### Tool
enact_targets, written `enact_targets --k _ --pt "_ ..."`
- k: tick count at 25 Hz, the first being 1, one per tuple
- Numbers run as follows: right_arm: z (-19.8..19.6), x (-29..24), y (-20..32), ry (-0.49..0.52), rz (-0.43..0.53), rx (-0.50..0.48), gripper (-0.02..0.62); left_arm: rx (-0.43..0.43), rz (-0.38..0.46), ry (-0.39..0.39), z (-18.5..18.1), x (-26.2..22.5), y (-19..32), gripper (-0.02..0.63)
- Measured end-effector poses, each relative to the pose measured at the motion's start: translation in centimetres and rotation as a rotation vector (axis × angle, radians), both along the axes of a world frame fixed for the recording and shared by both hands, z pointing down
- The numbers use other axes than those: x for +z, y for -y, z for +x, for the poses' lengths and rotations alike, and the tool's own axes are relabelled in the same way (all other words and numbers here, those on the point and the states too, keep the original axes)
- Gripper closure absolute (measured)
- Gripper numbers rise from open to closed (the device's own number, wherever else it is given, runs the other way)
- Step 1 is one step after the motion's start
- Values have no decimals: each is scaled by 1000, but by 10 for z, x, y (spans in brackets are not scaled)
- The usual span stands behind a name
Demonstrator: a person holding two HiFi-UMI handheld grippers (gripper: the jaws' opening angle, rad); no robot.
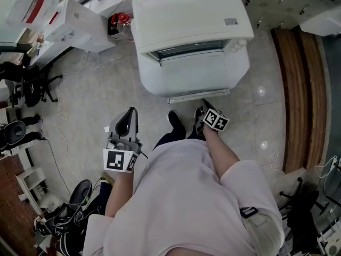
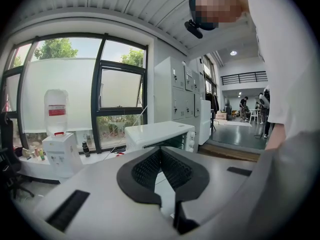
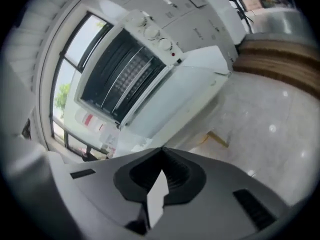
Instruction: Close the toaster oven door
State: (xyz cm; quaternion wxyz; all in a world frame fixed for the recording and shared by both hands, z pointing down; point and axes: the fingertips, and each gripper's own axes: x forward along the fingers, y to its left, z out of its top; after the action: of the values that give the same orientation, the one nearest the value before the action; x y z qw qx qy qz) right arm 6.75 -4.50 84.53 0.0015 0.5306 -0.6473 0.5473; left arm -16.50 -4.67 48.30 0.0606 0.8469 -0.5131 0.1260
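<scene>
Clenched and empty, the right gripper (image 1: 204, 106) sits just before the lowered toaster oven door (image 1: 194, 72); the left gripper (image 1: 128, 117), likewise clenched, is farther off.

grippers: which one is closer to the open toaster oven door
The right gripper: its shut jaws reach almost to the front edge of the toaster oven door. The left gripper hangs farther back and off to the side.

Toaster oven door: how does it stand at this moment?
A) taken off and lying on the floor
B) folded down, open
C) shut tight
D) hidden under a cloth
B: in the right gripper view the toaster oven door lies folded down in front of the toaster oven, and the rack inside shows.
</scene>
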Motion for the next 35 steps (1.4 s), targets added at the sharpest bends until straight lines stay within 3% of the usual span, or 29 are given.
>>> enact_targets --k 4,10,17,35 --pt "1 2 -1 222 -15 155 588 -18 -13 -17 -6 3 0 586" --pt "16 16 -4 281 -63 313 588 -23 -8 10 -10 2 -1 586" --pt "17 15 4 373 -50 396 591 -26 -12 9 -13 2 -2 586" --pt "16 -22 11 439 43 345 588 -22 10 -40 -10 0 4 586"
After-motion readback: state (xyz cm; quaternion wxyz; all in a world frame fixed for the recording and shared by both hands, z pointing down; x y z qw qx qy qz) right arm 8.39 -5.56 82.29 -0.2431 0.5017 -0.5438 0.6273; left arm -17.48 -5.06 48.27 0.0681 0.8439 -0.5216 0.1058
